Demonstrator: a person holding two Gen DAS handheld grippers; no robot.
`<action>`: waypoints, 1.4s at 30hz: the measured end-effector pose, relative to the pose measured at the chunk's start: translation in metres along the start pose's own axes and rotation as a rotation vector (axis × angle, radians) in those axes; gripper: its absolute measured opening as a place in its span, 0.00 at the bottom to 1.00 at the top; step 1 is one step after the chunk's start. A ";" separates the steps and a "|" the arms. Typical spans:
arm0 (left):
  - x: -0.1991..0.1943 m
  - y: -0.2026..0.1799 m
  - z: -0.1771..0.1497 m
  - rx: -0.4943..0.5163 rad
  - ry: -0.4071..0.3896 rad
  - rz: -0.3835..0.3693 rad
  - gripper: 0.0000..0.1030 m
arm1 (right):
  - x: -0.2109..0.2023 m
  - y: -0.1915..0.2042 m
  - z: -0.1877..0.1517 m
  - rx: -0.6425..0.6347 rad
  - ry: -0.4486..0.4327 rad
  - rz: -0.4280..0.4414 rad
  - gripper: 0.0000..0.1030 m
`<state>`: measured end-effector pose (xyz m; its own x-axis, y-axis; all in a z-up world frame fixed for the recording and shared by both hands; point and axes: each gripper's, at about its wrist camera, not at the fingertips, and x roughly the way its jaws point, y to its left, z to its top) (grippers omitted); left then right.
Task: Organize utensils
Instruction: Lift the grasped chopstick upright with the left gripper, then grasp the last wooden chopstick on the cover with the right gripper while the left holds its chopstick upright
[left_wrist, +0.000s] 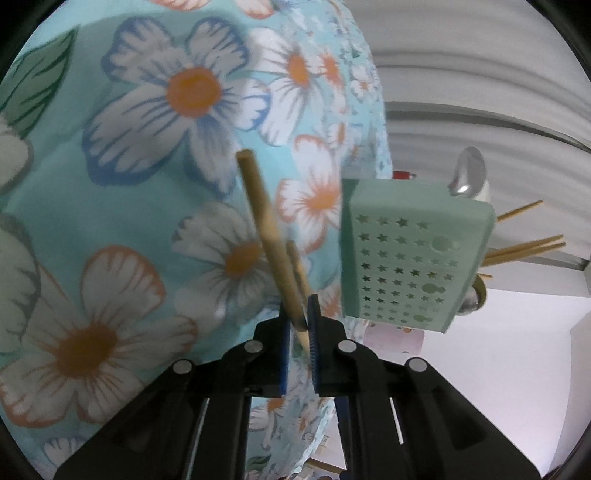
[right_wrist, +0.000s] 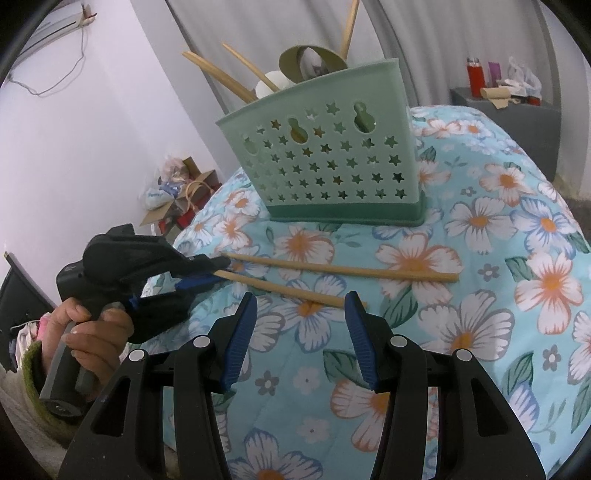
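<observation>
the chopstick (left_wrist: 271, 254) is clamped at its tip by the left gripper (left_wrist: 298, 325) (right gripper (right_wrist: 301, 332) apart, empty) and is best lifted level toward the holder (left_wrist: 410, 254) at two o'clock.

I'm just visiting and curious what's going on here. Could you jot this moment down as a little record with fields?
Setting: flowered cloth
Container: green basket, upright, star-shaped holes
Already inside: chopsticks, spoons
Still on cloth: two chopsticks, side by side
Left gripper: shut on the chopsticks' near ends
Right gripper: open, holding nothing
Holder: a person's hand grips the left tool
</observation>
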<state>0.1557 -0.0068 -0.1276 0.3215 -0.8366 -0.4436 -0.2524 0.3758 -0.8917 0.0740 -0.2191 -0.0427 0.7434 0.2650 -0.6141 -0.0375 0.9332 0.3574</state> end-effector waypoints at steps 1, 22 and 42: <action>-0.002 -0.002 -0.001 0.009 -0.001 -0.010 0.07 | 0.000 0.000 0.000 -0.001 -0.001 0.000 0.46; -0.056 -0.023 0.003 0.061 -0.108 -0.171 0.06 | -0.003 0.012 0.001 -0.040 -0.014 -0.019 0.46; -0.089 -0.004 0.027 0.016 -0.197 -0.205 0.06 | 0.009 0.026 0.004 -0.110 0.011 -0.064 0.47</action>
<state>0.1527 0.0765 -0.0868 0.5363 -0.8024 -0.2619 -0.1502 0.2146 -0.9651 0.0827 -0.1934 -0.0358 0.7395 0.2059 -0.6409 -0.0635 0.9692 0.2381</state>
